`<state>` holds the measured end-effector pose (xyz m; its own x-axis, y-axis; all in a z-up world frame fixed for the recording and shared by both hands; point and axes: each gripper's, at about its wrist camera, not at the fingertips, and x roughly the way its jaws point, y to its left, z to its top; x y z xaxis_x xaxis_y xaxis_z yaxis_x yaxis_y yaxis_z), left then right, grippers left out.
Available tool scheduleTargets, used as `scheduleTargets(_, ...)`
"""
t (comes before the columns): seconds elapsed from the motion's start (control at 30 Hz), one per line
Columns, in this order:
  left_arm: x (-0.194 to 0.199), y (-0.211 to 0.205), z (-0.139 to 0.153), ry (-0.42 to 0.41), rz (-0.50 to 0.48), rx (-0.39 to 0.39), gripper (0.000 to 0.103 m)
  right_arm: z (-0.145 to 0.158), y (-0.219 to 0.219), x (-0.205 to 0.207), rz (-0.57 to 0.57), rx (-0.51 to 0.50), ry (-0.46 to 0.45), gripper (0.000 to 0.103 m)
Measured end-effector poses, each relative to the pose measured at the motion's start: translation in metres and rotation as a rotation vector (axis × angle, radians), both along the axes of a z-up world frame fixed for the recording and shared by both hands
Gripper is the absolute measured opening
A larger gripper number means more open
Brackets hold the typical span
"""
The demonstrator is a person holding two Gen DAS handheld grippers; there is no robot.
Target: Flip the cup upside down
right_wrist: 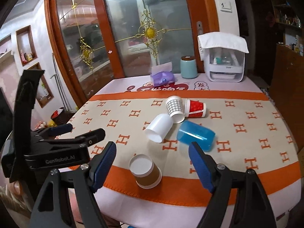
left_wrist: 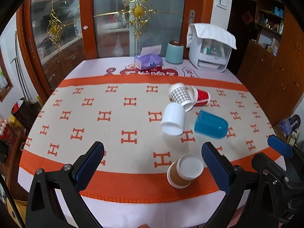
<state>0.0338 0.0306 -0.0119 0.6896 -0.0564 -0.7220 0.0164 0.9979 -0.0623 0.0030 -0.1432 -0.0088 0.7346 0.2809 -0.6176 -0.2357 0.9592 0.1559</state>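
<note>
A brown paper cup (left_wrist: 183, 172) (right_wrist: 145, 171) stands upside down near the table's front edge. Behind it lie on their sides a white cup (left_wrist: 173, 118) (right_wrist: 159, 127), a blue plastic cup (left_wrist: 210, 124) (right_wrist: 195, 134), a grey checked cup (left_wrist: 180, 96) (right_wrist: 173, 108) and a red cup (left_wrist: 201, 97) (right_wrist: 195, 108). My left gripper (left_wrist: 152, 152) is open and empty above the front edge, the brown cup just inside its right finger. My right gripper (right_wrist: 152, 148) is open and empty, hovering over the brown cup. The left gripper also shows in the right wrist view (right_wrist: 76, 129).
The table (left_wrist: 114, 195) carries an orange and beige H-pattern cloth. At the back stand a purple tissue pack (left_wrist: 148, 61), a teal canister (left_wrist: 174, 52) and a white appliance (left_wrist: 210, 47) under a cloth. Glass sliding doors are behind. A wooden counter (left_wrist: 266, 79) is to the right.
</note>
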Motion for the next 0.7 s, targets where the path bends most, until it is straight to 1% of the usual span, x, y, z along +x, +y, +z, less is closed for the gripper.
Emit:
scheduleTargets(0.1,-0.006,-0.003,0.013,-0.026,0.009,0.009,0.102,0.006,-0.002,-0.003,-0.024,-0.009,-0.006,0.079)
scheduleTargets(0.23,-0.012,-0.008,0.023,-0.049,0.008,0.022,0.102,0.01,-0.007,-0.005,-0.061,-0.015,-0.015,0.079)
scheduleTargets(0.43,-0.017,-0.013,0.027,-0.04,0.017,0.014,0.102,0.015,-0.008,-0.01,-0.074,-0.001,-0.032,0.079)
scheduleTargets(0.7,-0.021,-0.017,0.027,-0.035,0.032,0.016,0.102,0.017,-0.004,-0.01,-0.089,-0.01,-0.045,0.079)
